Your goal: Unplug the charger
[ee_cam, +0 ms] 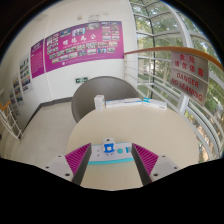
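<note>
Charger (108,151), white with teal marks, sits between the open gripper's (110,160) fingers, gaps either side. Best to centre it, close squarely, then pull straight back.

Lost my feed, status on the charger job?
Gripper open. White charger between the fingers, on the round table, not gripped. Nothing in the way.

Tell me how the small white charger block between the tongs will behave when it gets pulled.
The charger looks small and boxy, so probably rigid and light. It stands between the open tongs, with gaps either side, low on the pale round table, so it seems unlikely to tip. Its smooth white casing may slip against the pads.
</note>
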A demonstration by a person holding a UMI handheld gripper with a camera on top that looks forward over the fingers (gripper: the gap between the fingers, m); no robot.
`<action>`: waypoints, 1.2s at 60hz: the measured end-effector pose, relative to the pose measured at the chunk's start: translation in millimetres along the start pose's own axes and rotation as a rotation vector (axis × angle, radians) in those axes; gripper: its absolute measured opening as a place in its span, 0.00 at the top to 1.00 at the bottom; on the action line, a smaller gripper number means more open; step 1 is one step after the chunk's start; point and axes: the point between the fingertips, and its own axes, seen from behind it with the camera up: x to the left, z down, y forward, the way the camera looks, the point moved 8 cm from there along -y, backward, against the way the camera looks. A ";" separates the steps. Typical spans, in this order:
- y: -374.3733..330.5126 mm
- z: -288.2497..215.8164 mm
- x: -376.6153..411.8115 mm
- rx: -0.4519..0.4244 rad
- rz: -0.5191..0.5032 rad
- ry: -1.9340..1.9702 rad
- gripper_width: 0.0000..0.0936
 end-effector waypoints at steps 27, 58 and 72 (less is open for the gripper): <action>78.9 6.8 9.3 -0.007 0.037 -0.075 0.79; -38.4 -226.2 -45.6 -0.508 0.012 -0.011 0.88; 54.3 -91.9 -179.8 -0.115 0.126 0.015 0.85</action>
